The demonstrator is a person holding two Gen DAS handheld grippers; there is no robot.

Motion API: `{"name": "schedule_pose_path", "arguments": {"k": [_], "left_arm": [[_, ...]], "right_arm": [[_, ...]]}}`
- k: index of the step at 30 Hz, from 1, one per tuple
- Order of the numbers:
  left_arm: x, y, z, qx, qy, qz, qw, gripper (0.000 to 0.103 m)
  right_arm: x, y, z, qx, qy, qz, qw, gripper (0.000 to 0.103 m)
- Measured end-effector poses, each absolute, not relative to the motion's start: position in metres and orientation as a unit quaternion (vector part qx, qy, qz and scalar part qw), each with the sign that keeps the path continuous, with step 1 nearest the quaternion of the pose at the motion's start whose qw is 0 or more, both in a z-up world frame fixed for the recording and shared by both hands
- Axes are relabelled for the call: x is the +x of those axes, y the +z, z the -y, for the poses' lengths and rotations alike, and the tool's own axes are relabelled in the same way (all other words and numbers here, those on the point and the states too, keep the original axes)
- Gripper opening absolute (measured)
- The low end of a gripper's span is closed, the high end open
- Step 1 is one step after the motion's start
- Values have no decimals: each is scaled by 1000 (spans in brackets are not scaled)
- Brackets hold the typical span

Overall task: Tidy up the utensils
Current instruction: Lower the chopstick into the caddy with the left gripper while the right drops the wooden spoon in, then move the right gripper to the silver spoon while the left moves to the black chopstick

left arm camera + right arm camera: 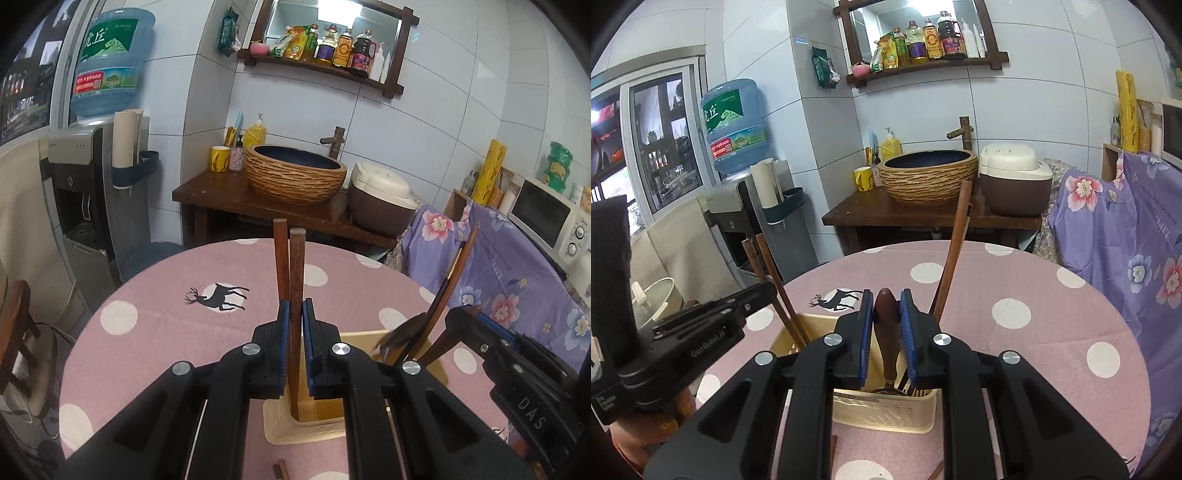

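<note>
Two chopsticks (pixel 291 280) stand upright in the left-wrist view, pinched at mid-shaft by the left gripper (pixel 294 325), tips inside the cream utensil basket (pixel 354 338) at 6 o'clock. Right-wrist view: right gripper (pixel 887 317) clamps a wooden spoon handle (pixel 885 306) above the basket. Both are likely light, stiff, smooth; hold mid-shaft.

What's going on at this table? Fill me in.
A person is sorting wooden utensils into a cream holder on the polka-dot table, with tongs in each hand. The left tongs are shut on a pair of chopsticks standing upright over the holder. The right tongs are shut on the handle of a wooden spoon whose lower end sits inside the holder. Another wooden utensil already leans in it.
</note>
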State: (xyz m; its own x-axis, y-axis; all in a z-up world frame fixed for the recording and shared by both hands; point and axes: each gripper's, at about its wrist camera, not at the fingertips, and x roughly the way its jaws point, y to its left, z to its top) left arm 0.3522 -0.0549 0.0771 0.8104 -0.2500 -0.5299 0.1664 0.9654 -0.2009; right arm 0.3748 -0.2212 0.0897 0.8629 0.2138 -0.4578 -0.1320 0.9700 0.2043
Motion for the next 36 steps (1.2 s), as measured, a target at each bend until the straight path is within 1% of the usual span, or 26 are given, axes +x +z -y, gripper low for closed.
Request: {"name": "schedule_pose_path", "arguments": {"k": [1, 2, 3, 4, 5, 6, 8, 11, 14, 16, 17, 18, 21, 25, 30, 36], "left_arm": [[351, 76, 54, -75, -109, -287, 949, 9], [349, 77, 53, -75, -110, -288, 948, 11], [346, 76, 53, -76, -112, -288, 948, 19], [341, 76, 50, -82, -114, -285, 948, 26], [336, 76, 48, -86, -115, -281, 949, 46], [328, 76, 44, -91, -115, -274, 951, 56], [314, 73, 39, -89, -112, -266, 953, 58], [293, 59, 33, -68, -96, -280, 953, 63], [273, 30, 30, -41, -89, -319, 943, 64], [262, 9, 31, -26, -90, -347, 933, 62], [257, -3, 32, -19, -92, -363, 927, 59], [251, -16, 34, -13, -96, -381, 919, 54], [237, -45, 43, 6, -102, -417, 903, 45], [221, -63, 56, 29, -107, -430, 896, 42], [213, -74, 68, 51, -104, -438, 892, 36], [209, -78, 73, 48, -103, -437, 892, 35]], "right_arm": [[374, 89, 223, 86, 92, -245, 961, 32], [369, 88, 224, 88, 92, -239, 963, 41], [363, 89, 225, 88, 88, -228, 966, 54], [356, 90, 225, 83, 82, -218, 969, 54], [349, 90, 224, 73, 79, -214, 971, 54], [343, 90, 222, 65, 78, -212, 972, 54], [329, 86, 222, 56, 80, -214, 972, 54], [310, 71, 220, 41, 82, -236, 967, 54], [292, 48, 223, 40, 77, -265, 960, 54], [280, 31, 225, 45, 72, -287, 954, 54], [275, 23, 225, 47, 71, -293, 952, 54], [268, 13, 226, 48, 67, -300, 951, 54], [251, -9, 227, 55, 55, -318, 945, 55], [235, -29, 233, 73, 50, -333, 939, 59], [224, -40, 237, 84, 43, -338, 936, 60], [221, -38, 234, 91, 45, -337, 936, 62]]}}
